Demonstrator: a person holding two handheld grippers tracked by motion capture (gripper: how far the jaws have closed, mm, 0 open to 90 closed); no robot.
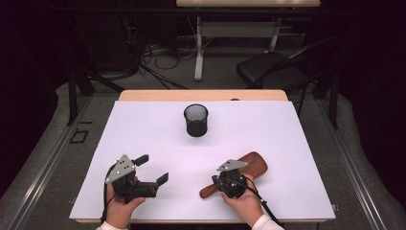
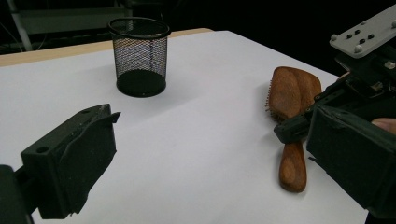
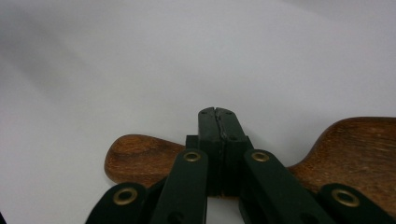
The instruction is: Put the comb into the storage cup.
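White covering is spread over the wooden table (image 1: 143, 95), which is ringed by a dim room with a black chair (image 1: 268, 67) and loose cables on the floor beyond. Near the far middle of the surface, a black mesh cup (image 1: 196, 120) is stood upright, well apart from both tools. At the near right, a wooden hairbrush (image 1: 253, 165) is laid flat, its handle pointed toward the near edge and its bristles turned down. The right gripper (image 1: 225, 184) is held directly over the brush handle, its jaws pressed fully together above the wood; whether the handle is touched cannot be told. At the near left, the left gripper (image 1: 151, 168) is held with its jaws spread wide and nothing between them, aimed across toward the brush.
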